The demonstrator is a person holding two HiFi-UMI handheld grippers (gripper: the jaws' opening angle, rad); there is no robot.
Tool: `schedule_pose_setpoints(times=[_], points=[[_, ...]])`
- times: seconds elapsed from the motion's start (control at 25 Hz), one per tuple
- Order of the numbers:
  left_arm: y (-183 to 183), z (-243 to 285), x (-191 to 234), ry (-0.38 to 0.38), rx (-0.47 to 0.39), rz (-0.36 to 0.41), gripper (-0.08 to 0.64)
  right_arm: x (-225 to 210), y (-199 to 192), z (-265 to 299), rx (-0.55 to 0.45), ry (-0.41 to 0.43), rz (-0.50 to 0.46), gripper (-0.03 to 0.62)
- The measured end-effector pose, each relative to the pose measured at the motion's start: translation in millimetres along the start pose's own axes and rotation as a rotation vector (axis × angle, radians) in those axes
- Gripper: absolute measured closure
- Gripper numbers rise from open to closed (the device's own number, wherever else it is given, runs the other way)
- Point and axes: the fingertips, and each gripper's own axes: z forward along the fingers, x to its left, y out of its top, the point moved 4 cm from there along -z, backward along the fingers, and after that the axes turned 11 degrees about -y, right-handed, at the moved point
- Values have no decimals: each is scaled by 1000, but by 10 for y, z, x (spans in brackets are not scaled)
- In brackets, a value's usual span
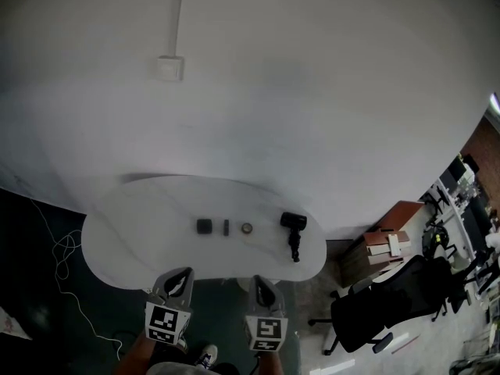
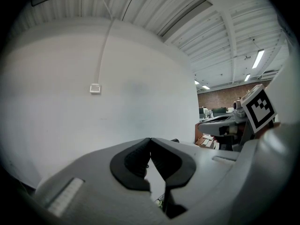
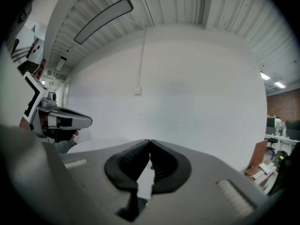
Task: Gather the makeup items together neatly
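Makeup items sat in a left-to-right row mid-table: a black square compact (image 1: 205, 226), a slim dark tube (image 1: 226, 227), a small round pot (image 1: 247, 228) and, apart at the right, a black long-handled piece (image 1: 294, 222) whose long axis ran toward the near edge. The white table (image 1: 133, 225) lay bare at left. My left gripper (image 1: 184, 273) and right gripper (image 1: 257, 280) were clenched on nothing, low in frame at that near edge.

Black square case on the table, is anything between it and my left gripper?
Nothing visible. Only bare table lies between the shut left gripper and the case; the small stick sits to its right.
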Motion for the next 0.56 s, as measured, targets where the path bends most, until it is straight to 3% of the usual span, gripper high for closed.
schedule_pose_setpoints(times=[0.56], points=[[26, -12, -40, 2, 1, 7, 549, -21, 10, -37, -3, 4, 3, 586]])
